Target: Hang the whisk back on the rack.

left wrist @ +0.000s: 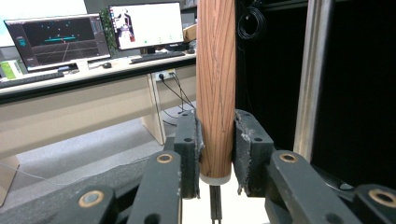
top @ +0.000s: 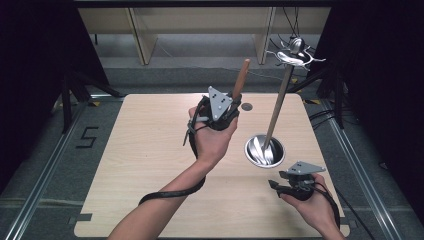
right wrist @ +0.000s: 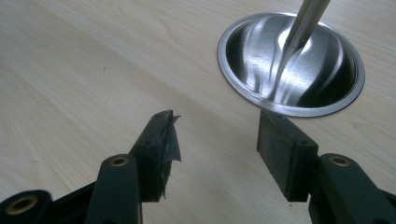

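Wooden handle [left wrist: 215, 88] in left gripper [left wrist: 217, 147]

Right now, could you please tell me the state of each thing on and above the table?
Left gripper: raised, shut on the wooden handle, which stands upright.
Right gripper: open, empty, low over the table.
Steel bowl: upright on the table.
Metal rod: leaning, foot in the bowl.

A steel bowl [top: 264, 150] sits sunk in the wooden table [top: 150, 150].
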Demonstrator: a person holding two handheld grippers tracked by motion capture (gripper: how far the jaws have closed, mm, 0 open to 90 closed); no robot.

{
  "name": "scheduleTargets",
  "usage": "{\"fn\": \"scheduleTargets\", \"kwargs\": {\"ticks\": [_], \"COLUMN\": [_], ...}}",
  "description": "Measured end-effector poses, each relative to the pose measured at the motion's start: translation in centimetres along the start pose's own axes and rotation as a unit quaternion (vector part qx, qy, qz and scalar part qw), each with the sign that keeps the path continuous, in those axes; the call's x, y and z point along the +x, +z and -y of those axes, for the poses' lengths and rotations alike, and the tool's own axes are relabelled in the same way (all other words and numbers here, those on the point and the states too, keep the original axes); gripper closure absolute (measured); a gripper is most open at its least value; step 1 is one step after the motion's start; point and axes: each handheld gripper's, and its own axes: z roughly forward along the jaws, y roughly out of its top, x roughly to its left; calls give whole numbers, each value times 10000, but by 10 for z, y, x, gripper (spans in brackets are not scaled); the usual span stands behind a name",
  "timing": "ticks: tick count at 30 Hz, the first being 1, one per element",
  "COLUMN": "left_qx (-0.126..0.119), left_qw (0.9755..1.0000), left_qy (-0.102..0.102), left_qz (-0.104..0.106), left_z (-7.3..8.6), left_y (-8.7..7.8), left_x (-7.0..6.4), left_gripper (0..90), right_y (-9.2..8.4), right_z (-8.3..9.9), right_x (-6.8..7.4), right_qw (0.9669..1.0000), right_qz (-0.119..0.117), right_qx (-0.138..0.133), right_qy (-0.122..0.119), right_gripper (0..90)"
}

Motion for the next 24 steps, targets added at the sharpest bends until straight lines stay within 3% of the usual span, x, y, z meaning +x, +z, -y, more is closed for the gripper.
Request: {"fn": "scheduleTargets", "kwargs": {"ticks": [11,15,16,18,24], "left_qx": [-79,-95,-92,-94,-54], "left_qw": [9999,9999,9999,9999,9999], "left_qy": [65,77,75,69,100], "left_qz": [-19,-37,-47,-64,-95], "left_z": [-4,-5,-5,-7,-11], "left_y": [4,4,4,5,12], "left_x": [-16,-17,-17,-16,-12], "left_gripper": [724,724,724,724,724], "right_y": [-1,0,0,0,-1], "right_z": [0,0,0,0,0], "right_x": [-2,0,-2,0,-2], "right_qw": [10000,10000,9999,10000,9999], "right_qz": [19,20,40,28,11], "right_qx": [-20,-20,-39,-28,-43], "right_qy": [-78,-2,-150,11,-147], "right_gripper": [471,471,471,471,471]}}
